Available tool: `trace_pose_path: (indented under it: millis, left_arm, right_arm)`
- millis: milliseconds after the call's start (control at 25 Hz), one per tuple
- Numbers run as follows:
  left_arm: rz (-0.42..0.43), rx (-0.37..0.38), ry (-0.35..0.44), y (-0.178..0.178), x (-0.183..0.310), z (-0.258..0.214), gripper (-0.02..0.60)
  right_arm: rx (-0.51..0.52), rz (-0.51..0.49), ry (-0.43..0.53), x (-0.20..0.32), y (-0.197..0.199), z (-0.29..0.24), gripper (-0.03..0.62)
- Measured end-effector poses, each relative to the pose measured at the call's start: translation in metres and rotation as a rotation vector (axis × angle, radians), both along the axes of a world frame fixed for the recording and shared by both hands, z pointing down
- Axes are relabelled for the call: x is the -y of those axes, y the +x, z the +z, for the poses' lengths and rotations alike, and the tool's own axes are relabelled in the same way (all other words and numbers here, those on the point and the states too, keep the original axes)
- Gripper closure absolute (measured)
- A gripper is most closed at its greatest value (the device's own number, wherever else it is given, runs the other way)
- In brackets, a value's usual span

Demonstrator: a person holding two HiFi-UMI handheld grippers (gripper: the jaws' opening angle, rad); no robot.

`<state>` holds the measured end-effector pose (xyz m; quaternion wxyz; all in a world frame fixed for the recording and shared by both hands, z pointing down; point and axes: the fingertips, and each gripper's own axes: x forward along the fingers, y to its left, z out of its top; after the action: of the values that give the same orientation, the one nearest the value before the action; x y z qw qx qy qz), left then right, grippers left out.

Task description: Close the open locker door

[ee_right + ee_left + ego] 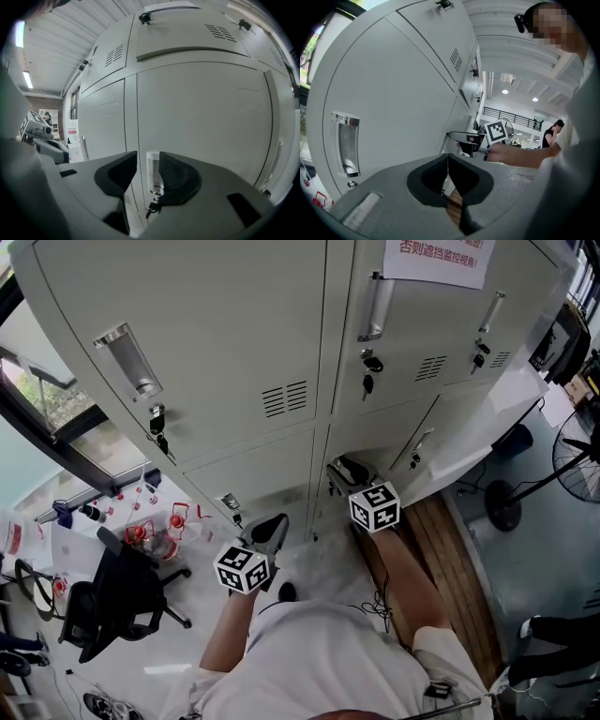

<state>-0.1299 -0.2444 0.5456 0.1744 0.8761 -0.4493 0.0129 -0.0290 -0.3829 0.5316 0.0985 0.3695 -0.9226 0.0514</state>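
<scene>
A bank of pale grey lockers (234, 343) fills the head view. My right gripper (345, 468) is low down at the lower middle door (201, 122), which looks about flush with its neighbours. In the right gripper view, its jaws (147, 157) stand open, and the door's chrome handle (153, 171) with a key beneath shows in the gap; I cannot tell whether they touch it. My left gripper (269, 532) hangs shut and empty in front of the lower left door (393, 108), a little away from it. That door's handle (347, 145) is to its left.
A black office chair (112, 601) and several red-capped bottles (155, 531) are on the floor at the left. A fan stand (506, 502) and a wooden strip (450, 549) lie to the right. A paper notice (436, 259) is on an upper door.
</scene>
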Motion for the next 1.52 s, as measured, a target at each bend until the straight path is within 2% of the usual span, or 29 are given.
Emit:
trace_pose_path:
  millis: [600, 1200, 1520]
  left_arm:
    - [0.052, 0.006, -0.010, 0.008, -0.003, 0.003, 0.566]
    - [0.161, -0.019, -0.005, 0.050, 0.005, 0.000, 0.566]
    - [0.187, -0.028, 0.011, 0.067, 0.006, -0.005, 0.566]
  right_arm:
    - [0.015, 0.034, -0.019, -0.010, 0.013, -0.003, 0.447]
    - [0.023, 0.209, -0.003, -0.068, 0.097, -0.018, 0.529]
    - [0.065, 0.331, -0.017, -0.101, 0.135, -0.003, 0.576]
